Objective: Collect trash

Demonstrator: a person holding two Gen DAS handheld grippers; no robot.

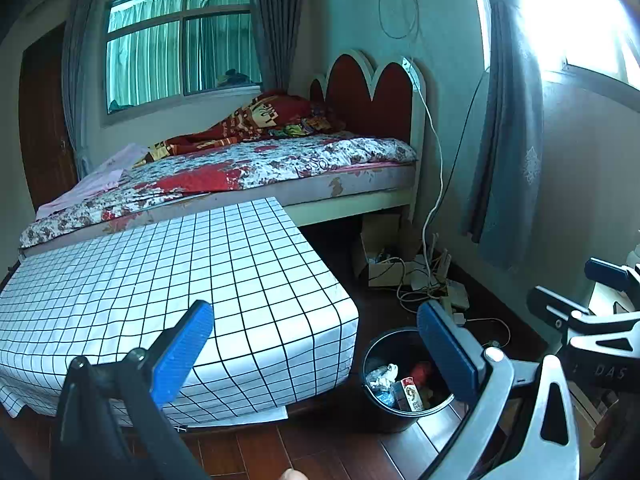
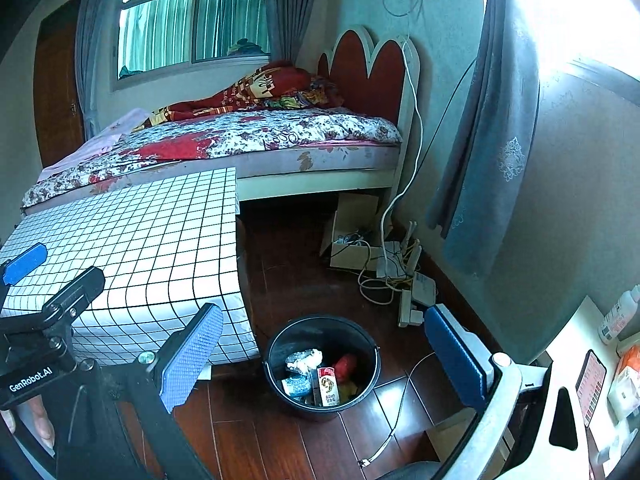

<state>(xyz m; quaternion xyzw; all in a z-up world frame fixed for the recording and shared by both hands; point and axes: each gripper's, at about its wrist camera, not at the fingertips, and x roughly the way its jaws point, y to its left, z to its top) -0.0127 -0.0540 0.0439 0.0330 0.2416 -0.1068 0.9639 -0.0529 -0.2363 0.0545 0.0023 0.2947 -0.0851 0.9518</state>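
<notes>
A black trash bin (image 1: 380, 412) stands on the dark wood floor beside the low table. Inside lie crumpled white paper (image 1: 382, 374), a small carton (image 1: 410, 394) and something red (image 1: 422, 372). My left gripper (image 1: 316, 352) is open and empty, above and short of the bin. The right gripper (image 1: 580, 290) shows at the right edge. In the right wrist view the bin (image 2: 280, 344) sits between the open, empty right gripper (image 2: 324, 360) fingers, well below them, holding the paper (image 2: 306, 360) and carton (image 2: 328, 390). The left gripper (image 2: 48, 280) shows at far left.
A low table under a white grid cloth (image 1: 160, 280) (image 2: 140, 240) stands left of the bin, with a bed (image 1: 260, 164) behind it. Cables, a power strip (image 2: 408, 308) and a cardboard box (image 2: 352, 232) clutter the floor by the wall. A desk with a phone (image 2: 592, 380) is at right.
</notes>
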